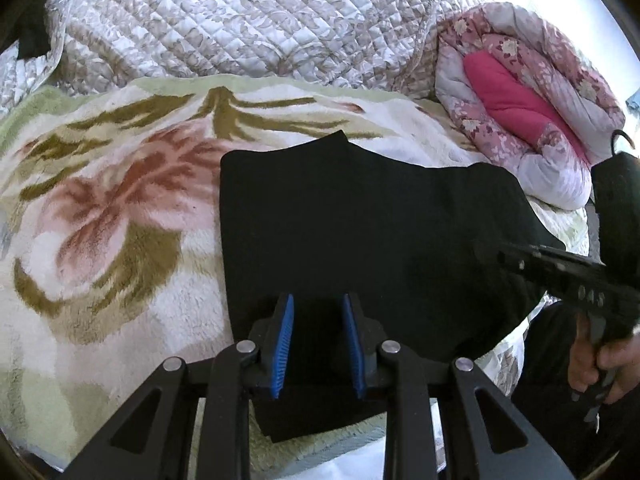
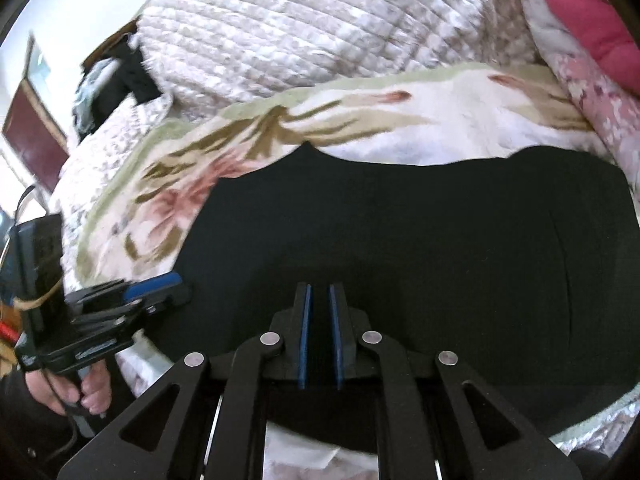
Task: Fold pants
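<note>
A bed (image 1: 168, 24) is carrying everything here, with a quilted cover running along its far edge and a rolled pink floral comforter (image 1: 532, 92) sitting toward its far right corner. A plush flowered blanket (image 1: 100, 216) is lying across the middle of the bed. The black pants (image 1: 360, 220) are lying folded and flat on that blanket, reaching down to the bed's near edge, where a narrower part is hanging toward the camera. The left gripper (image 1: 319, 344) is hovering over the near part of the pants with its blue-padded fingers standing apart and pressing on nothing. The right gripper (image 2: 319, 336) is hovering over the pants near the same edge, its fingers standing almost together with a slim gap, pinching no cloth. A hand (image 1: 600, 364) is holding the right gripper's handle at the bed's near right side.
</note>
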`<state>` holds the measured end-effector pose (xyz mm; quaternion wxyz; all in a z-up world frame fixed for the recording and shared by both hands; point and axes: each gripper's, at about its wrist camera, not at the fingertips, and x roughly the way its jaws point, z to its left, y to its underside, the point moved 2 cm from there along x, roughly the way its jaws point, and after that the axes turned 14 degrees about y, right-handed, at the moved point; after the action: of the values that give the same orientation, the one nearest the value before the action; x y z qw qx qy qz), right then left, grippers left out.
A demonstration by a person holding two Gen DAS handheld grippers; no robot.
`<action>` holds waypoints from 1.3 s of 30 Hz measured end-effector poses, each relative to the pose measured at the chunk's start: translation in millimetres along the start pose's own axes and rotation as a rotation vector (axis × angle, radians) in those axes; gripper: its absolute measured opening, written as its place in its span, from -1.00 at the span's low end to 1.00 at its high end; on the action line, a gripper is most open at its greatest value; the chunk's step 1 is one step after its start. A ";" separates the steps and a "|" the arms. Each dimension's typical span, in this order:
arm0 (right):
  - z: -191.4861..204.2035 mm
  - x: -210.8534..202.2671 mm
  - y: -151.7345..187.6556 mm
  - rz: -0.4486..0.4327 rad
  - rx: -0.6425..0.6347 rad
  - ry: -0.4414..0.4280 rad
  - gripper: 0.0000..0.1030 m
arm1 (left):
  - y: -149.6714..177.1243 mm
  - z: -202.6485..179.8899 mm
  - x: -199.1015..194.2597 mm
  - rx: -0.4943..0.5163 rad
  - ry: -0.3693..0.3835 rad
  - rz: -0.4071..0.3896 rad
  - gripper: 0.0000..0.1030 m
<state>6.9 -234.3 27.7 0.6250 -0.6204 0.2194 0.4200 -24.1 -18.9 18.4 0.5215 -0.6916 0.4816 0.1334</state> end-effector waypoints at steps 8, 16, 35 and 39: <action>10.5 2.1 27.3 0.024 -0.082 0.055 -0.62 | 7.2 -11.4 -2.6 0.016 -0.030 0.007 -0.38; -0.1 -2.6 26.6 0.018 -0.071 0.110 -0.62 | 17.3 -16.4 -2.2 0.026 -0.049 0.015 -0.37; -168.4 -69.3 31.6 -0.074 0.488 0.292 -0.12 | 12.8 -35.5 8.3 0.052 -0.026 0.037 -0.18; -196.9 -80.7 42.9 -0.086 0.619 0.289 0.16 | 13.1 -40.3 10.9 0.061 -0.020 0.043 -0.18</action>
<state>-23.1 -449.0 40.1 0.7631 -0.4632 0.3964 0.2145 -41.9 -58.7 20.1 0.5441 -0.6635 0.4950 0.1368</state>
